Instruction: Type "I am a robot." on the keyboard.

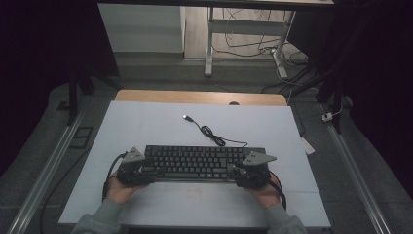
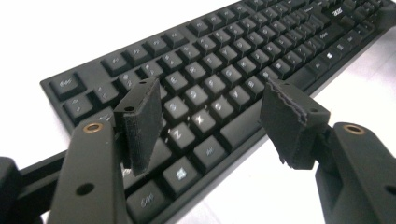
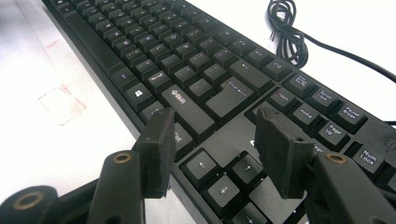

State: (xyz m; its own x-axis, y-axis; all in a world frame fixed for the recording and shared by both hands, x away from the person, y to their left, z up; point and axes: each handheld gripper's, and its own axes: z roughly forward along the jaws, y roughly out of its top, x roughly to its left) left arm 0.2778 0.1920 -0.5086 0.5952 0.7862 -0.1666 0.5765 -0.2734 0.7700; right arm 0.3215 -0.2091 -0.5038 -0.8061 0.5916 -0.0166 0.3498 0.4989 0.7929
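From above, your left gripper sits at the keyboard's left end and your right gripper at its right end; both bodies and their grey plates cover the keyboard's corners, so you cannot see there how the jaws stand; the light is dim and the key legends are unreadable; the keyboard lies on the white mat, nearer your edge than the far one; its cable loops away behind it to a free plug; there is bare mat beyond and to both sides, only a strip between the keyboard and your sleeves.

In the left gripper view your left gripper stands wide, nothing pinched; its jaws hang above the lower letter rows, clear of the keys; the keyboard runs off the frame at upper right, and its near left corner is hidden behind the left jaw; bare mat lies under the right jaw, open along the front edge.

In the right gripper view your right gripper is also wide and holds nothing; the jaws straddle the patch above the arrow keys; whether the pads touch the keyboard you cannot tell; its right end is cut by the frame; the coiled cable lies just behind the keyboard; the mat at the left is free, with a faint red square on it.
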